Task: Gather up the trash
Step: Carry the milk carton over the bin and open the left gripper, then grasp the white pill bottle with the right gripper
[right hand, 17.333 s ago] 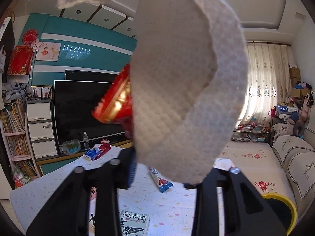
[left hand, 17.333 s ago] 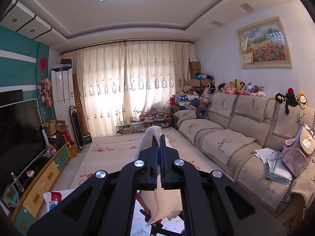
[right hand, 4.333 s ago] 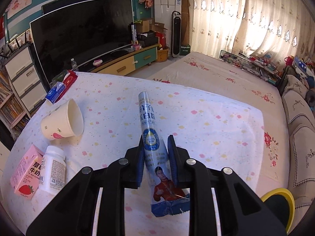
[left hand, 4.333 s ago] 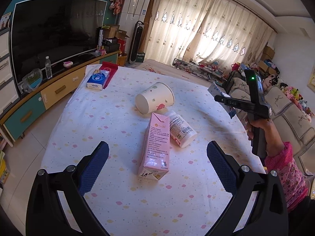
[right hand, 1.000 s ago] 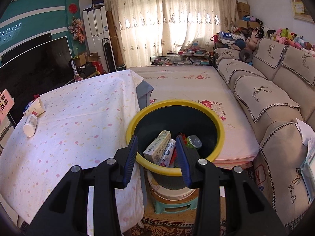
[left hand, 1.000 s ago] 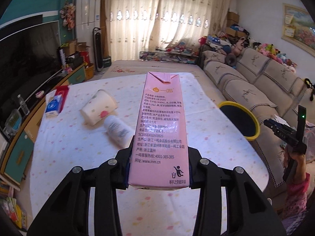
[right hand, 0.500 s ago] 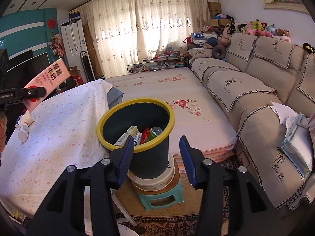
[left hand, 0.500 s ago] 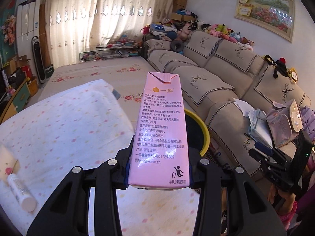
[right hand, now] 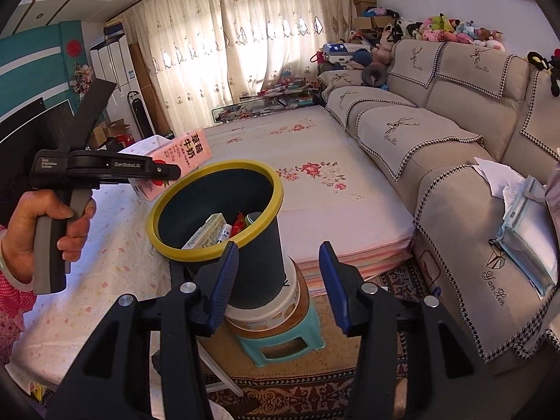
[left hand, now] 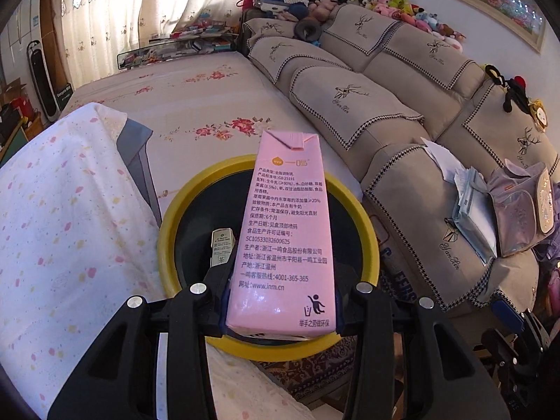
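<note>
Carton [left hand: 283, 241], a pink milk box, sits clamped in the left hand-held gripper [left hand: 281, 301], whose pads press on its two narrow sides near the bottom end. Its long axis runs straight out along the fingers, folded top farthest from the hand, and the whole thing tilts forward and down. Seen from the left wrist, the carton lies directly over the bin [left hand: 175, 217], a dark bucket with a yellow rim, and the far end reaches past the middle of the opening. The right wrist view shows it from the side: the carton [right hand: 175, 161] hangs above the rim nearest the counter [right hand: 115, 255], held clear of it, so I judge the far end is over the opening while the lower end may still be over the rim or the cloth. That is what a release turns on; a little more reach toward the sofa [right hand: 437, 133] side would make the drop surer. Inside the bin [right hand: 266, 189] a pale box, a tube and some red wrapping already lie against the wall. The left hand [right hand: 35, 231] is plainly the nearer one to the task's thing, since it carries it. The right hand-held gripper [right hand: 278, 276] stands back and lower, pointing at the bin's side and the stool [right hand: 280, 343] under it; its blue pads stand apart, having just been opening, with nothing between them and nothing touched.
</note>
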A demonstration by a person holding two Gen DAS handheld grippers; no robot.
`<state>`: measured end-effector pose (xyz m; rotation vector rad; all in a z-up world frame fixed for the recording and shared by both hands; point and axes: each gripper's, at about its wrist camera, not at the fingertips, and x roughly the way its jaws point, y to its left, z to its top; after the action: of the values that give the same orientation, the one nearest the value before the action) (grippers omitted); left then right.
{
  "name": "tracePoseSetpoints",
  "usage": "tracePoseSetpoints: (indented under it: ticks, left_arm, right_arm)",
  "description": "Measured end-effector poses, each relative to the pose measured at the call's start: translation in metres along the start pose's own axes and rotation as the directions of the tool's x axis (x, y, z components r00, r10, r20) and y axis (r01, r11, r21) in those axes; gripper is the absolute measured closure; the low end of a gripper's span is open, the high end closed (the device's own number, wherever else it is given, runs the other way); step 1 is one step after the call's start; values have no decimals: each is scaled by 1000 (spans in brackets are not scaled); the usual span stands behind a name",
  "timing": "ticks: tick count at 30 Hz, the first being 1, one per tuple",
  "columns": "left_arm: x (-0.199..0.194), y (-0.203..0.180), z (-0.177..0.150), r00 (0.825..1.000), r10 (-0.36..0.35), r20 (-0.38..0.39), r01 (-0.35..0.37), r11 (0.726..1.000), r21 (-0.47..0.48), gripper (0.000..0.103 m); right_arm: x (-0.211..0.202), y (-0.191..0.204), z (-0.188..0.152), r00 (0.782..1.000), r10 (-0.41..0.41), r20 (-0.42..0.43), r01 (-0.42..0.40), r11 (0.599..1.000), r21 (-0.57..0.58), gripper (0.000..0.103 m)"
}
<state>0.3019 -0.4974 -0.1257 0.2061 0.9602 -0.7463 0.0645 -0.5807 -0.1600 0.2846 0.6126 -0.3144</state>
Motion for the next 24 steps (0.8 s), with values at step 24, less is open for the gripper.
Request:
tracePoseSetpoints:
  ticks: [24]
  left_arm:
    - [-310,177,-199,857,425,293,-329,887,-325,5]
  right_arm:
    - [5,181,35,956,287,-54,-289,901,-324,53]
